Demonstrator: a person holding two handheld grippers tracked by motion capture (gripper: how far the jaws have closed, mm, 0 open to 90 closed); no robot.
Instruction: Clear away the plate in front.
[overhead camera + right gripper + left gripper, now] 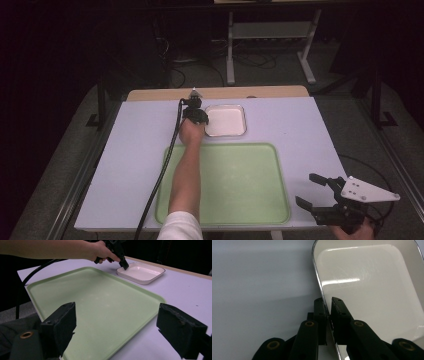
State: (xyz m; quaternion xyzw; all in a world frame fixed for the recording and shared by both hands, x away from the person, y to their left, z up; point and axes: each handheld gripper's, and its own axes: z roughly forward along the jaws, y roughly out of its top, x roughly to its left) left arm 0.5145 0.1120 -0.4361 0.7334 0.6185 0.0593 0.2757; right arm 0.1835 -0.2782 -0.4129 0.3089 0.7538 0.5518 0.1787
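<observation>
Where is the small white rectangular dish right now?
In the high view the small white rectangular dish sits just beyond the green tray, its left rim pinched by the left gripper.

Glossy white enamel-like dish (pixel 372 285), matt green plastic tray (pixel 240 185), smooth pale tabletop (pixel 135 150).

No text, label, brand, number or sign can be read anywhere in these pictures.
</observation>
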